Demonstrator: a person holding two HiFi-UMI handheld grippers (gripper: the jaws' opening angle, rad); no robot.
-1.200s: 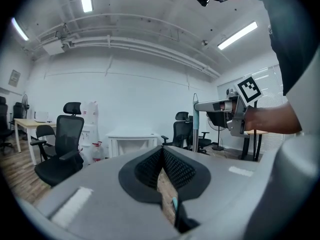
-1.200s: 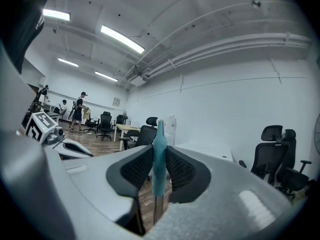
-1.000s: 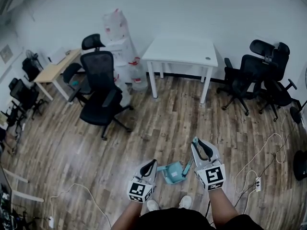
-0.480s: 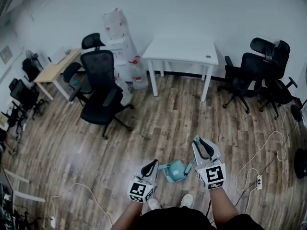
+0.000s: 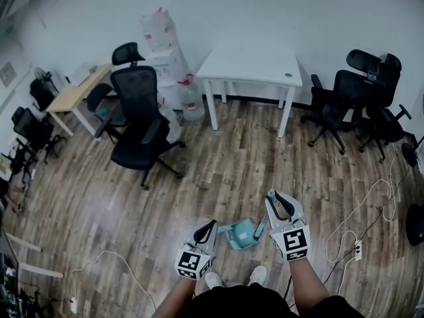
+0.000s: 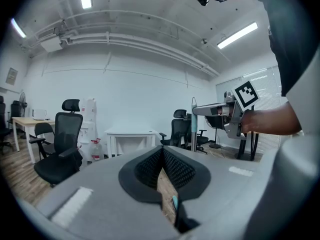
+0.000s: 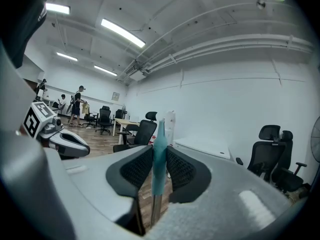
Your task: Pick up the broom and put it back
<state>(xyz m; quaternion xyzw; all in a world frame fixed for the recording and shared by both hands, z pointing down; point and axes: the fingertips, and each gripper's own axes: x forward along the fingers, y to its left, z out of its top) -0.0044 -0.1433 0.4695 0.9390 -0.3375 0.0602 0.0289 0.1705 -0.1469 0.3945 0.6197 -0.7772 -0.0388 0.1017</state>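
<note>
Wood-plank floor (image 5: 225, 171), white walls (image 5: 265, 12). White table (image 5: 250, 66) against far wall; black office chairs (image 5: 139, 121) left and right. Strip lights (image 7: 122, 32) overhead. Power strip (image 5: 358, 250) near floor's right edge.

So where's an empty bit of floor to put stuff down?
The bare wooden floor between the black office chair, the white table and the teal dustpan is free. The right side is crowded: white cables and black swivel chairs.

We lose the broom handle (image 7: 160, 134) where it sinks below the right tool (image 7: 159, 156), so its brush end is hidden there. Through the left tool's (image 6: 162, 154) gap we see a teal sliver (image 6: 175, 202) too small to name.
</note>
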